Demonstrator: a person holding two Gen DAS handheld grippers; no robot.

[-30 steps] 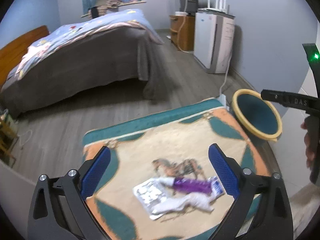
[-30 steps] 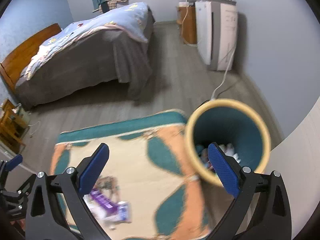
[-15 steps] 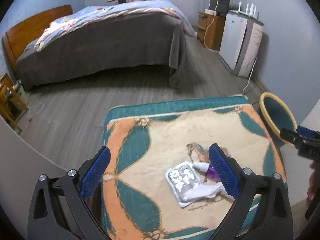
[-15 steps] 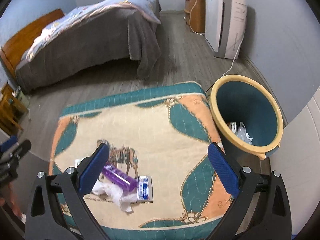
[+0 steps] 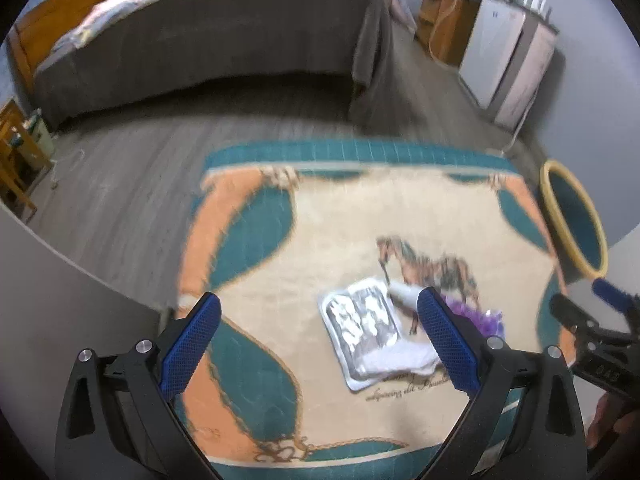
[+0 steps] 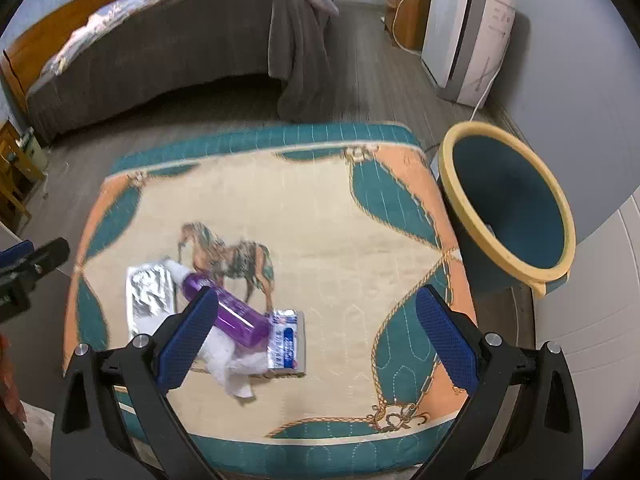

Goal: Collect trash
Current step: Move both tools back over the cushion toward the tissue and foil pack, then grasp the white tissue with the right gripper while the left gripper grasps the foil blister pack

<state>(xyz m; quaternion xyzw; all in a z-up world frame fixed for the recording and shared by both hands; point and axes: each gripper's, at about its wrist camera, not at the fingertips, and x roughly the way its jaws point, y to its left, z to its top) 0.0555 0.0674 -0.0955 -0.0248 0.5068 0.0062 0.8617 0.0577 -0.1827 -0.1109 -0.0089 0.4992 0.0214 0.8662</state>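
Both grippers have come lower and closer to the rug (image 6: 320, 208) than half a second ago, so the trash now looks larger in the two views. Jaws of the left gripper (image 5: 318, 342) are spread wide and hold nothing, with the silver foil pack (image 5: 362, 320) between them, near the right jaw. Jaws of the right gripper (image 6: 316, 338) are also spread and empty; the purple bottle (image 6: 234, 314), the white tissue (image 6: 232, 364) and the blue-white wrapper (image 6: 288, 338) lie just beside its left jaw, and the trash bin (image 6: 480, 216) stands beyond the right jaw, at the rug's edge.
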